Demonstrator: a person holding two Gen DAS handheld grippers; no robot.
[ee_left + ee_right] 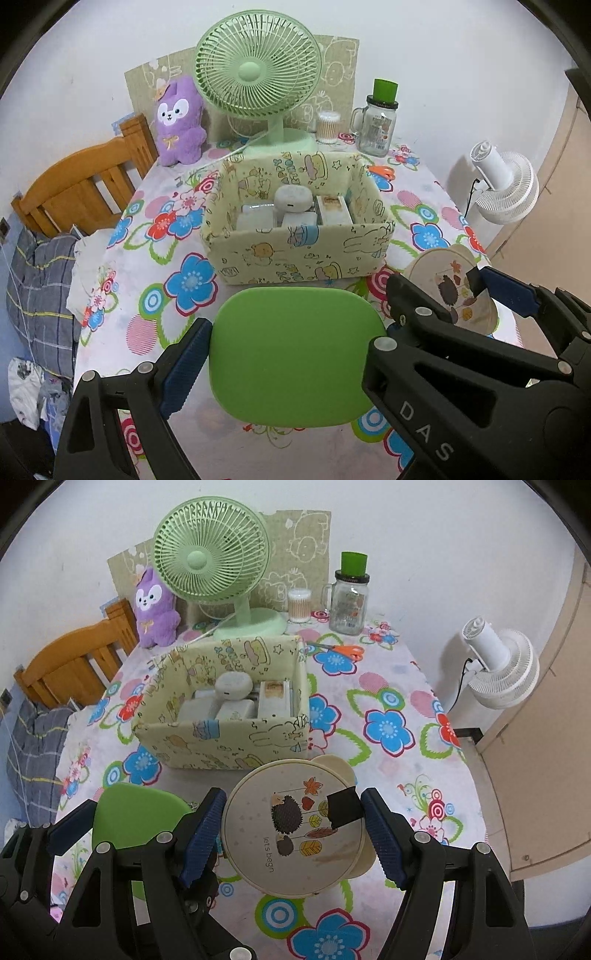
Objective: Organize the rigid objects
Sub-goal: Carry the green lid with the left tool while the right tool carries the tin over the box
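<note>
Right now the table's right edge [469,764] lies near, with bare cloth right of the storage box [221,746]. Left gripper [291,354] is clamped on the green case [295,354]; right gripper [293,834] straddles the round tin [291,830], pads touching, both near of the box.

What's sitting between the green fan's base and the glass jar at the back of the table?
A clear tub of cotton swabs stands between the green fan's base and the glass jar; both wrist views show it.
</note>
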